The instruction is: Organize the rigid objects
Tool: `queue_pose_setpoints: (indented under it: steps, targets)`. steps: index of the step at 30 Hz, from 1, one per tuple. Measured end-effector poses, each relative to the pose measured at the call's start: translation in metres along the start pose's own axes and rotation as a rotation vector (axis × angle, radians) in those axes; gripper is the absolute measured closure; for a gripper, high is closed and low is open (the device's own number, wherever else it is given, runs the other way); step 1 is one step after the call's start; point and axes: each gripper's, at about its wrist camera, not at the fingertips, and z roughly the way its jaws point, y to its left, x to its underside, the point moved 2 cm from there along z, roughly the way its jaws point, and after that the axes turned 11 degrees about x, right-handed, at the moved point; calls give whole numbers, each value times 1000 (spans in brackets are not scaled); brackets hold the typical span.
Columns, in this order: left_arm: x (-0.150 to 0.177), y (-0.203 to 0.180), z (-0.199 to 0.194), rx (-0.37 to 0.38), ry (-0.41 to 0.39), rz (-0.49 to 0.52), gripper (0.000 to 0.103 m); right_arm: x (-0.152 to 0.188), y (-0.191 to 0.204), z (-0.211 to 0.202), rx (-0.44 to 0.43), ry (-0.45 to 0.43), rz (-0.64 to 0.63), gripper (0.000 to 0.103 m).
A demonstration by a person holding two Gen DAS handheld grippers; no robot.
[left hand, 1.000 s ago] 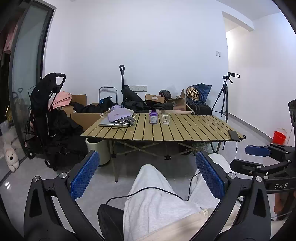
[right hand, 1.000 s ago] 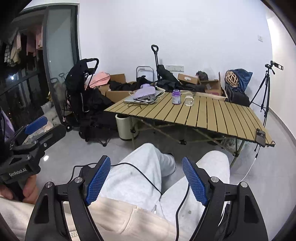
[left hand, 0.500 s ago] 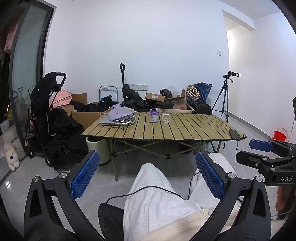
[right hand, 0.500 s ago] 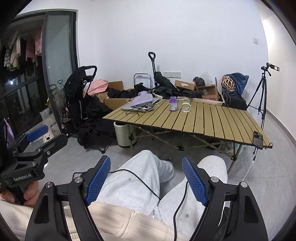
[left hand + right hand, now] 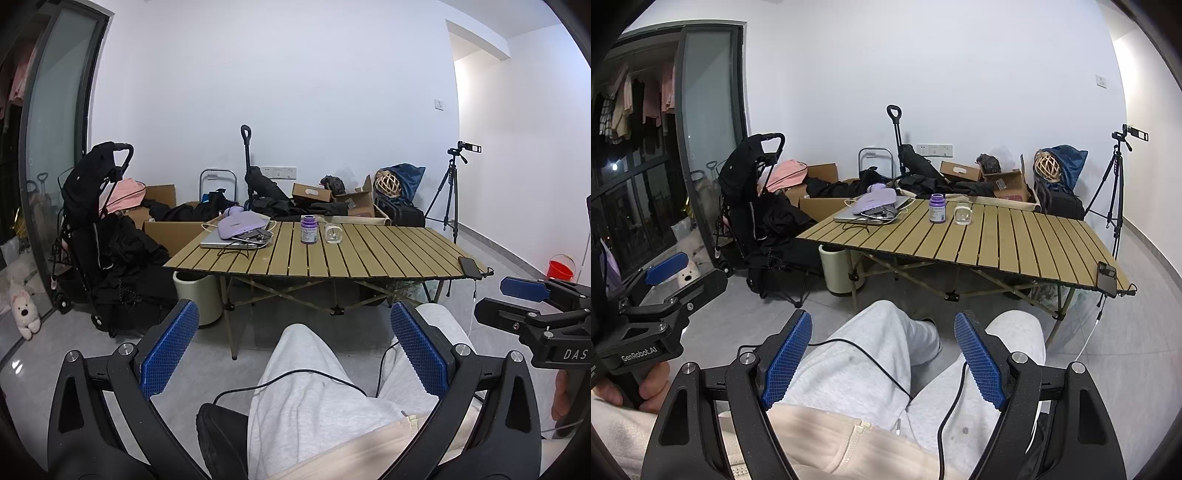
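Ahead, purple bottle (image 5: 308, 229) beside glass (image 5: 333, 234) (touching nothing), well beyond both jaws

The label on the purple bottle (image 5: 308, 229) at frame centre is too small to read. The phone (image 5: 1107, 278) overhangs the table (image 5: 1015, 243) edge at right, its screen indistinct. Clothes (image 5: 631, 96) at upper left are cut by the fisheye rim.
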Motion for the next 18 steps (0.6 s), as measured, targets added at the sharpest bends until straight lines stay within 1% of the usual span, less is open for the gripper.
queue_pose_setpoints:
  steps: [18]
  targets:
    - [0, 7, -1, -3, 6, -6, 0, 0, 2, 0, -1, 0, 6, 18]
